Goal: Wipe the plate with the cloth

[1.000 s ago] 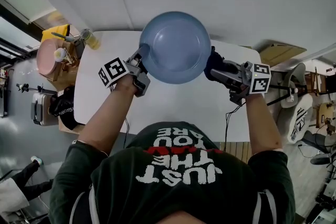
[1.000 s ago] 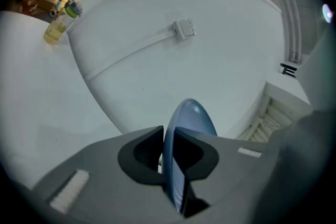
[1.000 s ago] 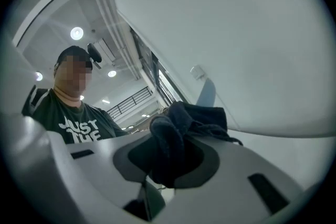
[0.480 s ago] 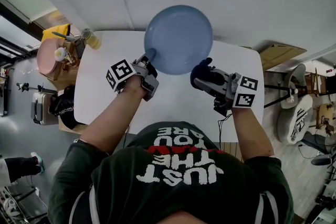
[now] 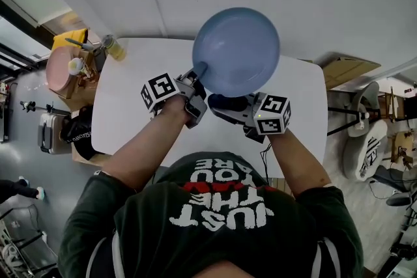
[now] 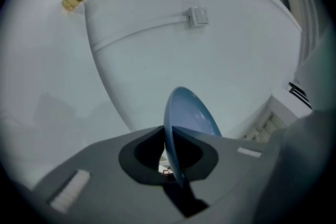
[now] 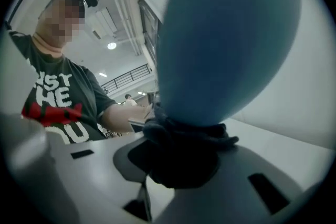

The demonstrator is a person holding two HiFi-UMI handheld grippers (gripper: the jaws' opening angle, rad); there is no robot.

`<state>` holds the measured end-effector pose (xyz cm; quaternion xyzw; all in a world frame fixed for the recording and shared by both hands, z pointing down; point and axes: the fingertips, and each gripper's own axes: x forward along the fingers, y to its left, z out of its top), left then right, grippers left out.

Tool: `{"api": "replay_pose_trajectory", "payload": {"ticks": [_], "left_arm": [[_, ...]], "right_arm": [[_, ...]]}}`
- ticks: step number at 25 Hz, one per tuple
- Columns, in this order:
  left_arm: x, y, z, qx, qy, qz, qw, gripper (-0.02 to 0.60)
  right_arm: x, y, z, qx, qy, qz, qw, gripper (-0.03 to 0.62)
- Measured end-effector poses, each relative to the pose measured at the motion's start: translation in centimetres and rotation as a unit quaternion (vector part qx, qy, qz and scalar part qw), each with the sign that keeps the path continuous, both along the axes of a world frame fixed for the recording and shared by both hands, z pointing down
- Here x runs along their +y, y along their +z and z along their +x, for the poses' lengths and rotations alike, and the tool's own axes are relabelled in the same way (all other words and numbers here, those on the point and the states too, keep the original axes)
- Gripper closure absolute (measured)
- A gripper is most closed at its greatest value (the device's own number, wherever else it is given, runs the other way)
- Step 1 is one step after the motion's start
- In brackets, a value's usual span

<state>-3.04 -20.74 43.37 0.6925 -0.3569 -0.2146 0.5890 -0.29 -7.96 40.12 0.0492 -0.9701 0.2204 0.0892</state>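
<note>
A round blue plate (image 5: 236,51) is held up off the white table (image 5: 130,107), tilted so its face shows to the head view. My left gripper (image 5: 197,71) is shut on its lower left rim. In the left gripper view the plate (image 6: 191,113) stands edge-on, its rim clamped between the jaws. My right gripper (image 5: 218,103) is shut on a bunched dark cloth (image 5: 225,101), just under the plate's lower edge. In the right gripper view the cloth (image 7: 184,149) fills the jaws and touches the underside of the plate (image 7: 226,44).
A pink object (image 5: 60,69) and a bottle (image 5: 112,47) crowd the table's far left corner. A cardboard box (image 5: 352,65) lies beyond the right end. A white wall with a switch box (image 6: 198,16) stands behind the table.
My right gripper has carried the cloth left and down, from beside the plate's right edge to under its lower edge. The left gripper and plate have shifted right.
</note>
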Motion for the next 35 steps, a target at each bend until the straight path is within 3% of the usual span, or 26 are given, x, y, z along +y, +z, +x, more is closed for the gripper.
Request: {"api": "replay_pose_trajectory", "payload": {"ticks": [4,7,10,12,15,18,20,22,29,35], "left_arm": [[0.3,-0.2,1.0,0.014,0.025,0.001,0.9996,0.555],[0.1,-0.8,0.7,0.053,0.028,0.015,0.9981,0.557],[0.5,-3.0,0.4,0.113,0.055,0.068,0.9898,0.557],[0.9,-4.4,-0.2,0.124,0.081,0.114,0.9823,0.558],[1.2,-6.4,-1.1,0.118,0.134,0.202,0.963,0.558],[2.0,-8.7,-2.0,0.141,0.169,0.299,0.9287,0.558],[2.5,-9.7,-2.2,0.159,0.181,0.333,0.9116,0.557],[2.8,-10.2,-1.8,0.167,0.192,0.347,0.9026,0.558],[3.8,-10.3,0.0,0.17,0.227,0.341,0.8965,0.558],[3.6,-9.4,-0.5,0.168,0.216,0.317,0.908,0.558]], "right_arm": [[-1.4,1.4,-1.0,0.022,0.006,0.026,0.999,0.525],[-1.5,1.6,-1.2,0.019,0.006,0.043,0.999,0.525],[-1.0,2.3,0.5,0.01,0.015,0.021,1.0,0.525],[-1.7,2.9,3.0,-0.014,0.05,-0.019,0.998,0.525],[-3.7,1.5,6.5,-0.091,0.093,-0.078,0.988,0.525],[-5.4,-2.1,7.9,-0.164,0.103,-0.092,0.977,0.525],[-5.8,-4.9,7.7,-0.2,0.083,-0.084,0.973,0.525],[-5.8,-7.4,6.9,-0.226,0.051,-0.076,0.97,0.525],[-5.5,-11.2,2.4,-0.265,-0.07,-0.097,0.957,0.525],[-6.1,-13.5,2.8,-0.311,-0.092,-0.089,0.942,0.525]]}}
